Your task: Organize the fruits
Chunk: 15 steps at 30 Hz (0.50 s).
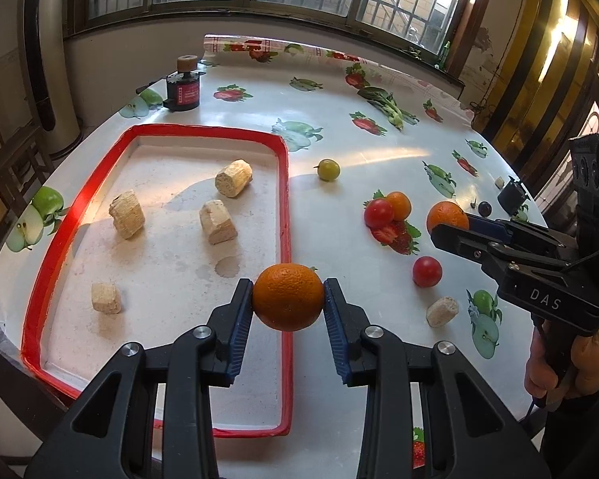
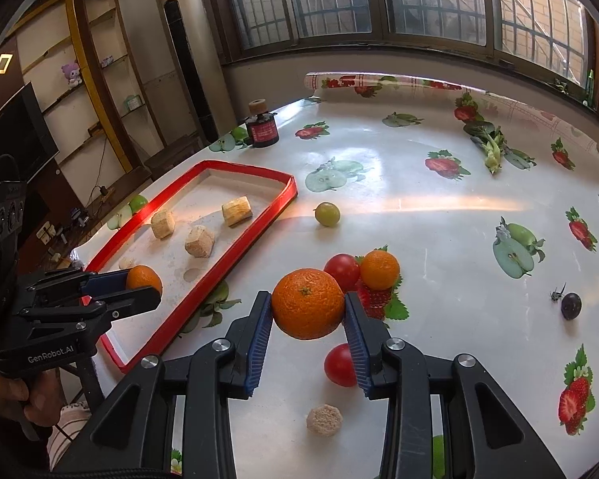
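Note:
My left gripper (image 1: 288,285) is shut on an orange (image 1: 288,305), which hangs over the near right rim of the red-edged tray (image 1: 285,199). My right gripper (image 2: 307,297) is shut on a second orange (image 2: 307,311) above the table, right of the tray (image 2: 255,235). Each wrist view also catches the other gripper with its orange from the side. On the cloth lie a small orange (image 2: 379,269), two red tomatoes (image 2: 341,271) (image 2: 339,365), a yellow-green fruit (image 2: 326,213) and a dark grape (image 2: 571,305).
Several beige chunks (image 1: 127,215) lie inside the tray, and one more chunk (image 2: 324,420) sits on the cloth near the tomatoes. A dark bottle (image 2: 262,125) stands at the far left of the table. A leafy green vegetable (image 2: 489,143) lies at the back right.

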{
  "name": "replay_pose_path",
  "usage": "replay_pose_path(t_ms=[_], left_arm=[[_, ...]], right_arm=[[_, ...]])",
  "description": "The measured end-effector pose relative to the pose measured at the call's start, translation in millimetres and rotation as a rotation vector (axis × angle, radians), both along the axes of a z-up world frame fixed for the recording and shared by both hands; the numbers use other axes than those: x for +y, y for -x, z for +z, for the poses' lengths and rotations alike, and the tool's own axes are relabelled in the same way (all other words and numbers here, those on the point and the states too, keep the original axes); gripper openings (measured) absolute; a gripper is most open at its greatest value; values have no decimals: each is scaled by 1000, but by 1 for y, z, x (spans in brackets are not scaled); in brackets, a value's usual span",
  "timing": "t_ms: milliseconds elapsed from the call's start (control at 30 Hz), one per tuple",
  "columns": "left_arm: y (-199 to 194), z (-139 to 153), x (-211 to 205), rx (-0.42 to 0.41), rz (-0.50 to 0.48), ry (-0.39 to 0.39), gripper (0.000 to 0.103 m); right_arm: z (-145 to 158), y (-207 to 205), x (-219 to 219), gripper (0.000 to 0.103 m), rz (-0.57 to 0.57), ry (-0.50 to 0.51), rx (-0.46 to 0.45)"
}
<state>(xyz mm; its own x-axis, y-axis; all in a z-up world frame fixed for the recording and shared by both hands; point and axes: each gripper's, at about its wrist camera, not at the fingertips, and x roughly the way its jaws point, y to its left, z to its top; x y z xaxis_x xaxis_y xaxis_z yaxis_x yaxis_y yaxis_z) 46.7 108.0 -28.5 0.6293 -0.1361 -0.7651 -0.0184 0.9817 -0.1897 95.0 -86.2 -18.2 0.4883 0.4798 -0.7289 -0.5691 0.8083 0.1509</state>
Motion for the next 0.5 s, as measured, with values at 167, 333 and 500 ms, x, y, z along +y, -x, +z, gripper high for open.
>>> replay_pose_path(t_ms=[167,333,500], left_arm=[[10,-2,14,5,34,0,33],[18,-4,27,6,60,-5,33],[22,-6,38,10,82,-2,33]], right_arm=[[-2,6,19,37,37,3,5],[-1,10,35,37,69,2,6],[-2,13,50,37,97,6,9]])
